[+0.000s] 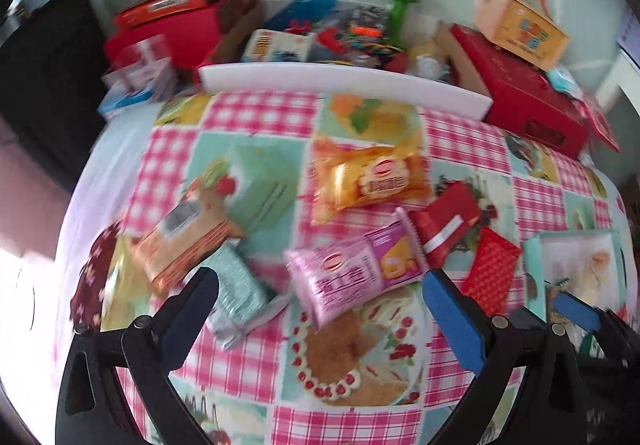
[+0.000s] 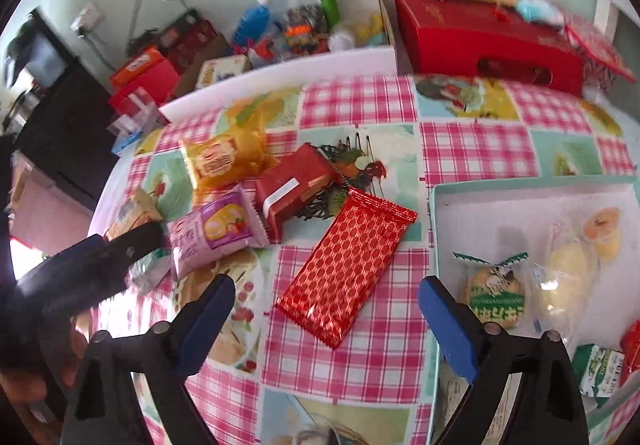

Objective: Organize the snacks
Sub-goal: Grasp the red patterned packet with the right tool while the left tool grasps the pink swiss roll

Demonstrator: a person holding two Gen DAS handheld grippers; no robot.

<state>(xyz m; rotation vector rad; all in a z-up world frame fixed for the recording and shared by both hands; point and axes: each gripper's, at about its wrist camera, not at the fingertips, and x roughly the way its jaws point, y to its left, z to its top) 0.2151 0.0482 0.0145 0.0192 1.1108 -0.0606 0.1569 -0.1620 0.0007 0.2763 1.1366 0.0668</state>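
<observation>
Both grippers hang over the checked cloth of the desk (image 2: 360, 357) with their jaws spread wide and nothing between them. The right gripper (image 2: 326, 319) is the one better placed: the red patterned packet (image 2: 346, 265) lies directly ahead of it, flat on the cloth, its near end falling between the two blue pads. Its long axis runs on a diagonal, from that near end up and away toward the far right, so the jaws would meet it obliquely unless the wrist turns; a grasp across the short width looks the natural one.

Just to the right of that packet sits the open pale-green box (image 2: 436, 229), at the desk's right edge, already holding a green-and-white wrapped snack (image 2: 494, 295) and a clear-wrapped yellow one (image 2: 568, 273) (more wrappers show at its near corner). I judge this to be where the snacks are gathered, so the carry for the red packet would be short, rightward over the box wall.

The left gripper (image 1: 320, 295) hovers above the cluster farther left: the pink packet (image 1: 352, 273) lies just ahead of it, with a silver-green packet (image 1: 236, 293) by its left finger and an orange carton (image 1: 180, 245) beyond. The yellow packet (image 1: 372, 181) and the red-and-white packet (image 1: 444, 225) rest farther toward the desk's back edge. The left view is blurred, so finer detail there is uncertain.
</observation>
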